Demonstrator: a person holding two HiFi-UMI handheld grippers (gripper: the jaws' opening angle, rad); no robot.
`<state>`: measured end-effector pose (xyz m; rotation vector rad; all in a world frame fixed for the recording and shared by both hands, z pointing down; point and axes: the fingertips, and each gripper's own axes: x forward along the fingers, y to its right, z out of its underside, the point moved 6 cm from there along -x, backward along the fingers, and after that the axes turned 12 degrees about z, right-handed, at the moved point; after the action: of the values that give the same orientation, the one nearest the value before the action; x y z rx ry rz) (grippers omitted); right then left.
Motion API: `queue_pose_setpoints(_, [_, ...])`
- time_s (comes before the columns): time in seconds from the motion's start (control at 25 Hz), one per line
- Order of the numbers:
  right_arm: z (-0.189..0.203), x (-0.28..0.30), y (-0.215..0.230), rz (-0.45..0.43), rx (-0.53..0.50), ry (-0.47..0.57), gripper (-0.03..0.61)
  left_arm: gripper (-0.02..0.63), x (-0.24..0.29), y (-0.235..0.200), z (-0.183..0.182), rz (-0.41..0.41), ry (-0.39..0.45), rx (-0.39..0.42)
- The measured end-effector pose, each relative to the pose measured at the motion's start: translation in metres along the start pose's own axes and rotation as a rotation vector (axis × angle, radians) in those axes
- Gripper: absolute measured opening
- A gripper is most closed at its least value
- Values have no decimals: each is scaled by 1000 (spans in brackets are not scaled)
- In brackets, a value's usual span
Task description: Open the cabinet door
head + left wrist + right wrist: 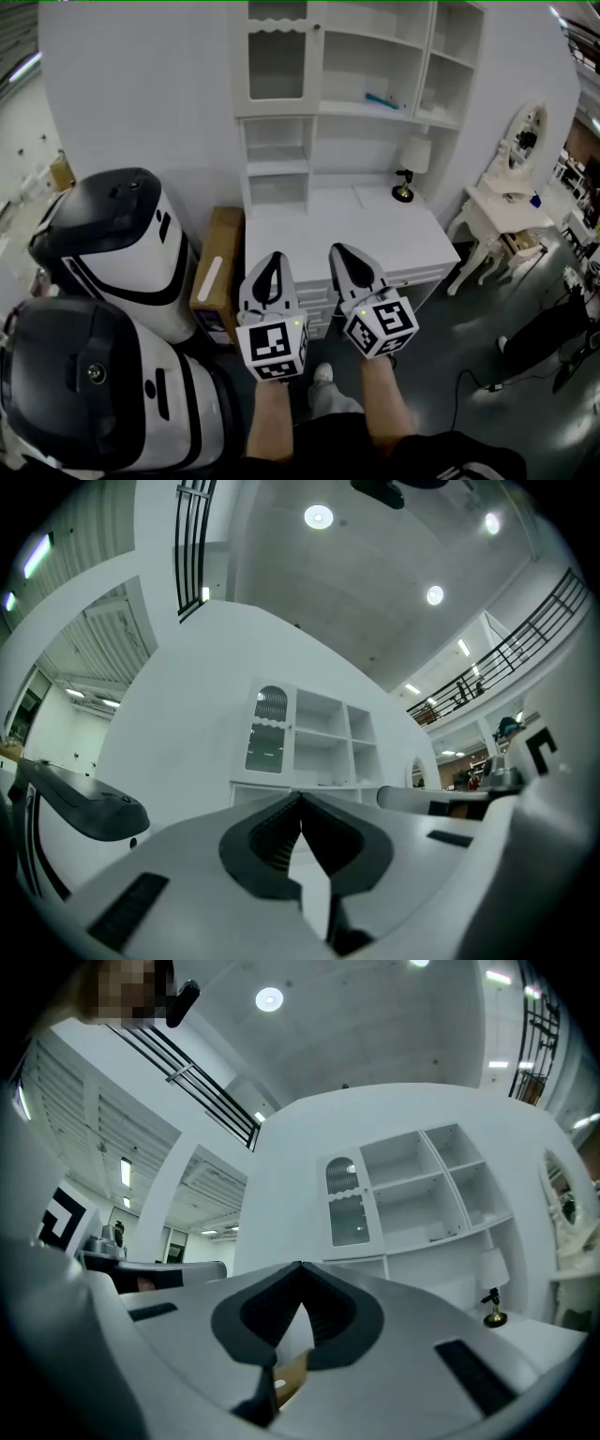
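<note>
opening the shut door [277,64] calls for spreading the left gripper [272,258] or right gripper [341,251], both pressed together, empty.

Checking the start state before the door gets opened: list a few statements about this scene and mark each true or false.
The glass-paned white cabinet door is closed. True.
The left gripper grips that door. False: it is held in the air short of it, jaws together, empty.
A small lamp with a white shade stands on the white desk top. True.
The right gripper has its jaws wide apart. False: they are together, holding nothing.
The brown cardboard box lies on the desk top. False: it stands beside the desk, at its left in the head view.
</note>
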<state>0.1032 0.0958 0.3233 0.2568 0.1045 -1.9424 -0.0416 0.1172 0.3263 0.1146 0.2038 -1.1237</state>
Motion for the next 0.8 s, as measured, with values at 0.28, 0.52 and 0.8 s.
queue_pose_setpoints(0.28, [8,43,15,-20,21,13,18,12,43,-16,3,2,5,16])
queue_pose_setpoints(0.52, [12,88,35,-44,-60,16,18,12,99,-30,14,11,-4,20])
queue_pose_setpoints(0.8, [10,142,73,-46,-71,27,18,12,176,-43,23,41,-7,10])
